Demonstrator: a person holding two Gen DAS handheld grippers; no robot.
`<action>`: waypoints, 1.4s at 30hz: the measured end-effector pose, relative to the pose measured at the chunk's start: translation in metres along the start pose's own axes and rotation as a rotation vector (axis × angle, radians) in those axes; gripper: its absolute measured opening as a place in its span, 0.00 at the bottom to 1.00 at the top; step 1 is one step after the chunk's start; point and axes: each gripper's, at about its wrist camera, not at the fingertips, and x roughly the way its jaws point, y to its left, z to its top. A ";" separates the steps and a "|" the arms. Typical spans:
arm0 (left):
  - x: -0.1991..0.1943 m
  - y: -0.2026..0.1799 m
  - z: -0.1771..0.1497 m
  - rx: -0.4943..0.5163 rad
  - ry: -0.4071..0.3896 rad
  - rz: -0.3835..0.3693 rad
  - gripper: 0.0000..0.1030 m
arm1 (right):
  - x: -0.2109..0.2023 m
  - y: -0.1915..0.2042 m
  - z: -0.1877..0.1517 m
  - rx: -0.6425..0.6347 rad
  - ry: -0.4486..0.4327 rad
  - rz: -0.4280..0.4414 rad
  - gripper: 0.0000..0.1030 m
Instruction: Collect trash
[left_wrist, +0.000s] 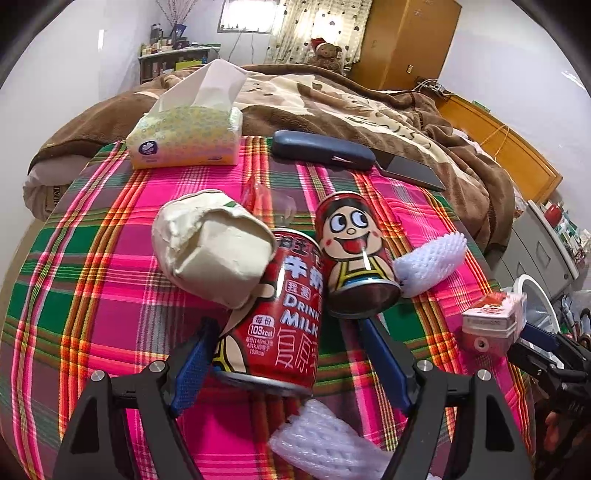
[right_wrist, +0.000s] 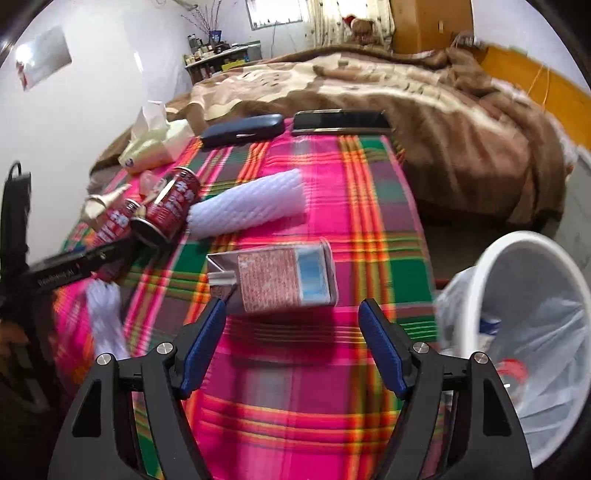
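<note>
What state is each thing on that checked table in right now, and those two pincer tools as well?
Left gripper: open, jaws either side of a can.
Near milk can: tipped over, not gripped.
Second milk can: tipped over.
Paper cup: crumpled, lying down.
Right gripper: open, holding nothing.
Carton: on its side, spout open.
Foam sleeve: lying flat.
Tissue pack: open, tissue sticking out.
Bin: lined, some trash inside.

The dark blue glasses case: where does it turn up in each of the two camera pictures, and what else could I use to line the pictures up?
Left wrist view: the glasses case lies at the far edge of the plaid cloth, upper centre, right of the tissue pack.
Right wrist view: the glasses case sits upper centre-left, beside a phone.
Shared landmark: the two red milk cans.
</note>
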 end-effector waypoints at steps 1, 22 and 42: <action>0.000 0.000 -0.001 0.000 0.002 0.001 0.76 | -0.001 0.001 0.001 -0.016 -0.007 -0.009 0.73; 0.005 -0.007 0.002 0.008 0.008 0.005 0.76 | 0.014 0.008 -0.011 0.005 -0.056 0.083 0.74; 0.020 -0.001 0.011 -0.005 0.015 0.016 0.60 | 0.017 0.008 -0.006 -0.004 -0.052 -0.032 0.73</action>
